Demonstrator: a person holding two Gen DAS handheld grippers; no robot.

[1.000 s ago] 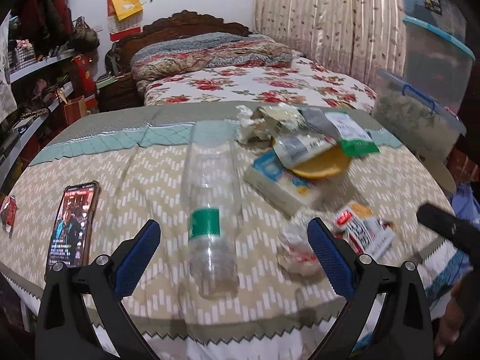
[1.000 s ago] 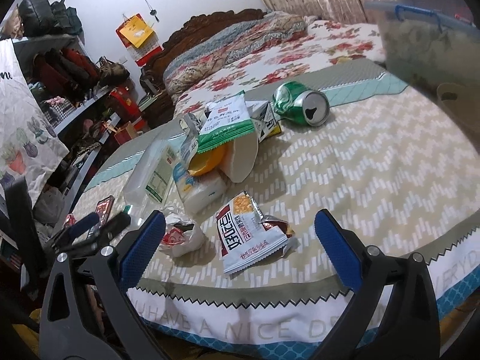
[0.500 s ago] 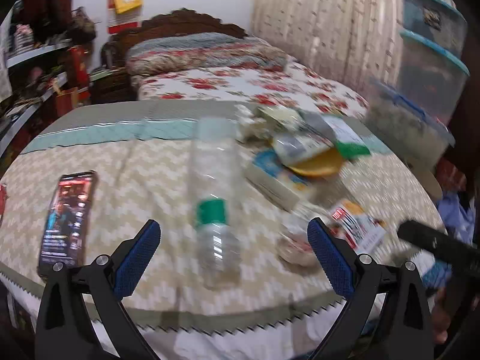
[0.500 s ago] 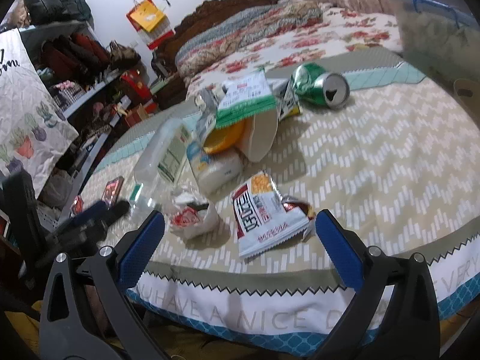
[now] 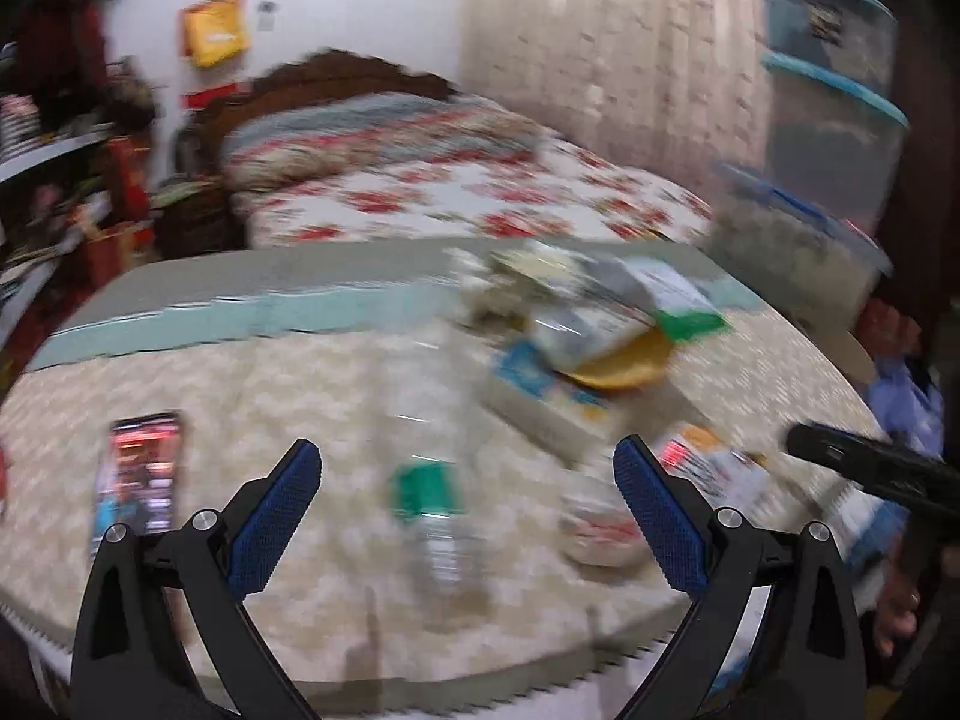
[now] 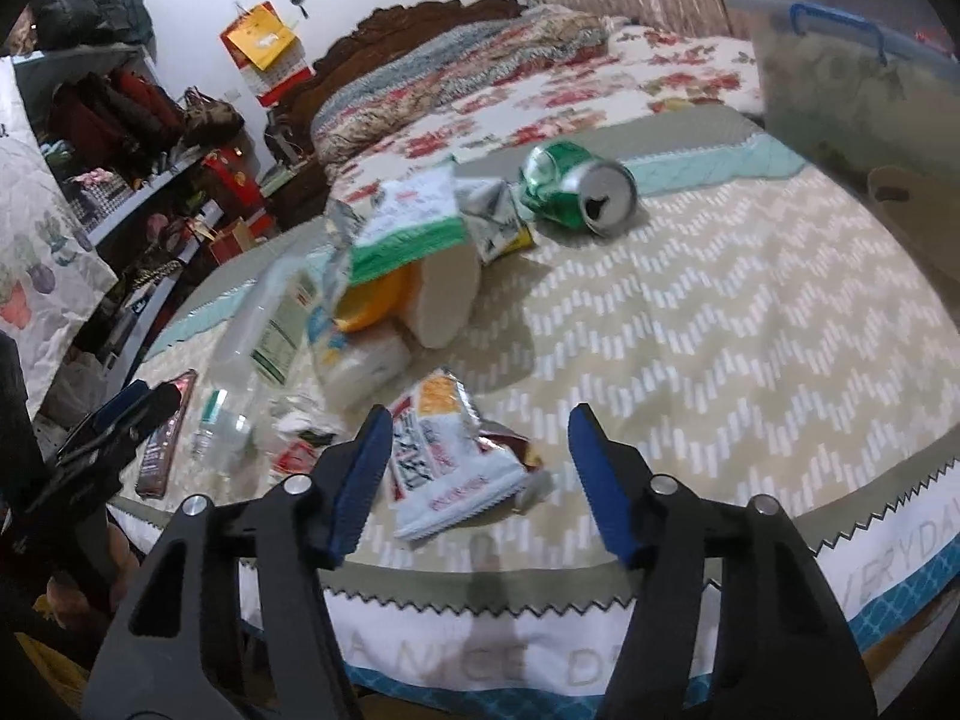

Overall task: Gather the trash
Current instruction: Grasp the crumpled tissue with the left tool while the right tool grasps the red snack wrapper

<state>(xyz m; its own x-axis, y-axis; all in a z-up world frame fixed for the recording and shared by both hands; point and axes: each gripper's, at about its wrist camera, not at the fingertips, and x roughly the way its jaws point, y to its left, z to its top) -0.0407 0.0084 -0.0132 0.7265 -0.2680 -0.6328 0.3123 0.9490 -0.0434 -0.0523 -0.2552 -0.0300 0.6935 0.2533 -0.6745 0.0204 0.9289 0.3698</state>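
Note:
Trash lies on a table under a beige zigzag cloth (image 6: 720, 330). A clear plastic bottle (image 5: 429, 450) with a green label lies just beyond my left gripper (image 5: 465, 450), which is open and holds nothing. A crumpled wrapper (image 5: 600, 531) sits by its right finger. My right gripper (image 6: 479, 414) hovers at the table's near edge, jaws closing. A white and red snack packet (image 6: 444, 468) lies between them, and the pads are clear of it. Farther back are a dented green can (image 6: 570, 189), a green and white bag (image 6: 414, 222), an orange bowl (image 6: 372, 300) and a paper cup (image 6: 447, 294).
A phone (image 5: 141, 480) with a lit screen lies at the table's left. Stacked plastic storage bins (image 5: 834, 120) stand at the right. A bed (image 5: 456, 204) with a floral cover is behind the table, and cluttered shelves (image 6: 120, 138) line the left wall.
The right gripper's jaws have come noticeably closer together around the snack packet. The left wrist view has become blurred and shifted slightly; its jaws stay wide.

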